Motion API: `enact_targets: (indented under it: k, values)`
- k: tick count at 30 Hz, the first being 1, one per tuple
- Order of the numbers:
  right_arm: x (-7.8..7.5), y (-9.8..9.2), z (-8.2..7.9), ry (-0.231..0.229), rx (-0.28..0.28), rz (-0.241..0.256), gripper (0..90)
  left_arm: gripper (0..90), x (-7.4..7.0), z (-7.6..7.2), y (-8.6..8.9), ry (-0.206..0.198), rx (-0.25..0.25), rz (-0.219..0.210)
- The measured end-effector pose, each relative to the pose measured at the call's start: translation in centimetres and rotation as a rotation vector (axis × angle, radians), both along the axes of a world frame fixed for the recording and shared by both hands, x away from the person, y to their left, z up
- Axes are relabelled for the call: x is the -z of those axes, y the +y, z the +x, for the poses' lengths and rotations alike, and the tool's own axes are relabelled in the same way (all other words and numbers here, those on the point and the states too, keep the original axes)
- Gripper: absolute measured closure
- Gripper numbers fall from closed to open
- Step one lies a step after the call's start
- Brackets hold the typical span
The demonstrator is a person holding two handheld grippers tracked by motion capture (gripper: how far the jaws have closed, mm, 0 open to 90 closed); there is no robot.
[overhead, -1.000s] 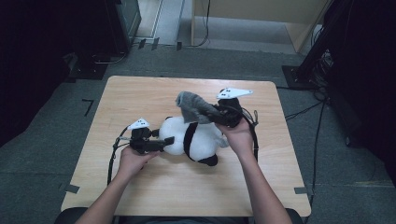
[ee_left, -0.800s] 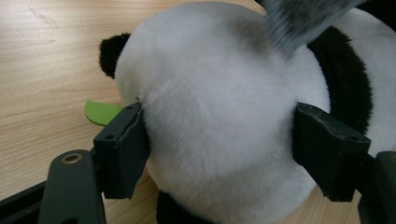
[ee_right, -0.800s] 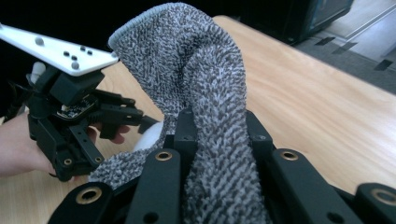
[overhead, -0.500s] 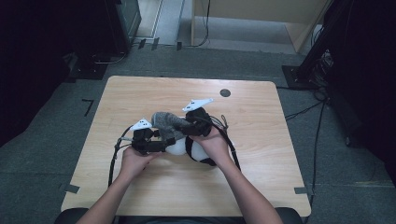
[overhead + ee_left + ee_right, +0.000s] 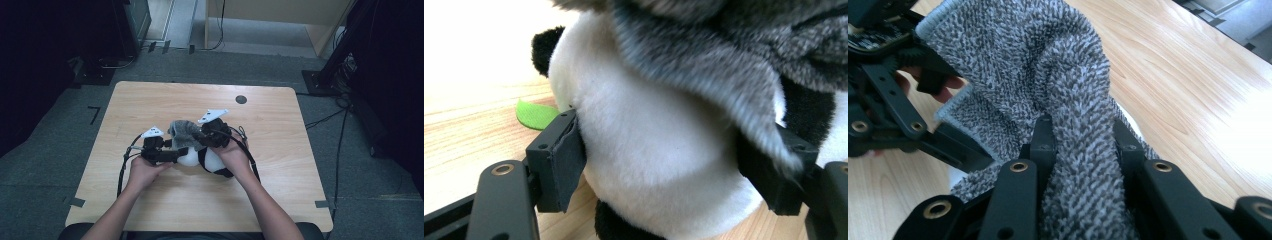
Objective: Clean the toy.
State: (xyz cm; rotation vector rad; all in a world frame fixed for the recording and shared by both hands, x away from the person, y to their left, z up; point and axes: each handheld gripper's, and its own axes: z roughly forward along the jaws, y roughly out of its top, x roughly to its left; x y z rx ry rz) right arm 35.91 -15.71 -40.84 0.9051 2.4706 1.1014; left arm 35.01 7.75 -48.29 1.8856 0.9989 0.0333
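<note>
So the panda plush (image 5: 212, 159) sits roughly mid-counter (image 5: 280, 120), a bit toward the person's side, and both claws are busy with it. The left claw (image 5: 172, 156) is clamped on the panda's white body, one jaw pad pressed into the fur on each side as the left gripper view shows it (image 5: 649, 165), and my guess is it's just there to pin the toy so it doesn't slide or tip. The right claw (image 5: 200, 135) is pinched on a grey fuzzy cloth (image 5: 184, 131), a thick fold of it bunched between the jaws in the right gripper view (image 5: 1048, 85), and it's held right over the top of the panda, so it looks to me like the cloth is being draped or rubbed over the plush. There's a little green leaf-looking bit (image 5: 535, 114) poking out beside the panda, lying on the wood. Hard to make out: the panda's face is hidden under the cloth and hands, I can't tell how much cloth actually touches the fur, and the cloth's lower end is cut off behind the jaws.
</note>
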Motion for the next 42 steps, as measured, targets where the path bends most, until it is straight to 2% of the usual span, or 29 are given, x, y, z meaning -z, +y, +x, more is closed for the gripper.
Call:
enact_targets:
  k: [13, 19, 24, 31, 36, 42]
  values:
    - [-0.7, -3.4, -0.2, -0.008, 0.074, 0.011, 70.0, 24.2, 0.1, 0.1, 0.1, 0.011, 0.009, -0.012]
    - [-0.9, -5.6, -0.5, -0.004, 0.112, 0.049, 70.0, 24.2, 0.1, 0.2, 0.1, 0.018, 0.01, -0.021]
    - [-1.1, -7.9, -1.2, -0.016, 0.159, 0.06, 70.4, 24.2, 0.2, 0.3, 0.2, 0.02, 0.011, -0.025]
    - [-0.3, -11.2, -2.1, 0.007, 0.227, 0.118, 70.5, 24.2, 0.2, 0.3, 0.1, 0.02, 0.011, -0.03]
    - [0.8, -12.8, -2.1, 0.037, 0.28, 0.093, 71.4, 24.2, 0.3, 0.3, 0.2, 0.018, 0.014, -0.03]
    - [2.4, -13.4, -1.3, 0.091, 0.307, 0.081, 72.2, 24.1, 0.3, 0.3, 0.2, 0.007, 0.013, -0.032]
